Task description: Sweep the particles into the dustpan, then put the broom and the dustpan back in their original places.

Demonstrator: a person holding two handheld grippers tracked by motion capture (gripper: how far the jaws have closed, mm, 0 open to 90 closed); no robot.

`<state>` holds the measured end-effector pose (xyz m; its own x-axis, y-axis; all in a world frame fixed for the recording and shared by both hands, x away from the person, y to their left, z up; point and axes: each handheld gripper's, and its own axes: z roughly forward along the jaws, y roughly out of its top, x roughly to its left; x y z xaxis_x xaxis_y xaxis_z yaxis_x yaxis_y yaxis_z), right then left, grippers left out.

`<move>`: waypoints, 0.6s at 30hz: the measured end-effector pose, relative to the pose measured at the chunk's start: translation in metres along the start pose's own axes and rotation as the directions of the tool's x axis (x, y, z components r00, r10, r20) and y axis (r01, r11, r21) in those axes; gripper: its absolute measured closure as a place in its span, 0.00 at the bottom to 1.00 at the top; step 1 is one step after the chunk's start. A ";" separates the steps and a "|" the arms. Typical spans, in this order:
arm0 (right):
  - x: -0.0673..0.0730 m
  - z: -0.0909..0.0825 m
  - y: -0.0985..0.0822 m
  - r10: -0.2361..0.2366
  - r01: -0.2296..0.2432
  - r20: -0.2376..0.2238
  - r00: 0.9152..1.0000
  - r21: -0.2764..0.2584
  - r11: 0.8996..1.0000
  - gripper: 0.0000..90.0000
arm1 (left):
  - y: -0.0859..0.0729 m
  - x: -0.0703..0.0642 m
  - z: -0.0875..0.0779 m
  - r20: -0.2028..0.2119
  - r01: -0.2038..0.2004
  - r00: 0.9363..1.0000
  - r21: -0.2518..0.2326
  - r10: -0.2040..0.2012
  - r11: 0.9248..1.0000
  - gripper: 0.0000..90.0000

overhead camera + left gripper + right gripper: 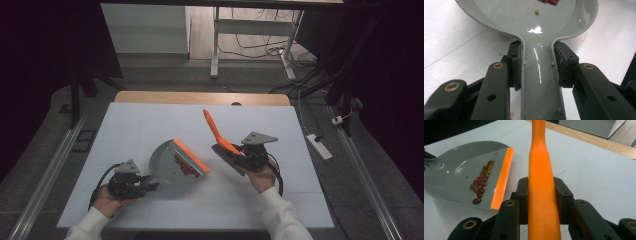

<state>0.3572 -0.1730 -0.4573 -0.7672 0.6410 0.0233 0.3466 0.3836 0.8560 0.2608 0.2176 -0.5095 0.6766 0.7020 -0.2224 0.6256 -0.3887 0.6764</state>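
A grey dustpan (167,167) with an orange front lip (192,157) lies on the white table sheet (150,125). Red beans (186,167) and a few small green ones lie in it near the lip. My left gripper (150,186) is shut on the pan's handle (537,82), whose sides its pads press. To the right of the pan, my right gripper (239,152) is shut on an orange hand brush (216,129), handle slanting up and away, dark bristle head (227,159) low by the gripper. In the right gripper view the orange handle (541,170) runs between the jaws, the dustpan (454,175) and beans (482,181) lying to the left.
A wooden table edge (200,97) shows beyond the white sheet. Behind the table stand white desk legs (216,45) among floor cables, and a power strip (320,146) lies on the floor at the right. Metal rails (47,170) run along both sides.
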 end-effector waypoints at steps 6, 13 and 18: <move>-0.003 -0.008 -0.006 0.003 -0.003 0.005 1.000 0.007 1.000 0.78 | -0.001 0.000 -0.001 -0.011 0.026 1.000 -0.004 -0.026 1.000 0.68; -0.007 -0.021 -0.016 0.009 -0.009 0.013 1.000 0.016 1.000 0.78 | -0.002 -0.002 -0.003 -0.024 0.047 0.999 -0.020 -0.048 0.999 0.68; -0.010 -0.030 -0.023 0.014 -0.015 0.019 1.000 0.016 1.000 0.78 | -0.003 -0.002 -0.005 -0.031 0.060 0.998 -0.028 -0.061 0.998 0.68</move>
<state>0.3408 -0.2080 -0.4615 -0.7518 0.6588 0.0259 0.3662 0.3847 0.8473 0.2561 0.2201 -0.5075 0.6248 0.7425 -0.2414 0.6539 -0.3288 0.6814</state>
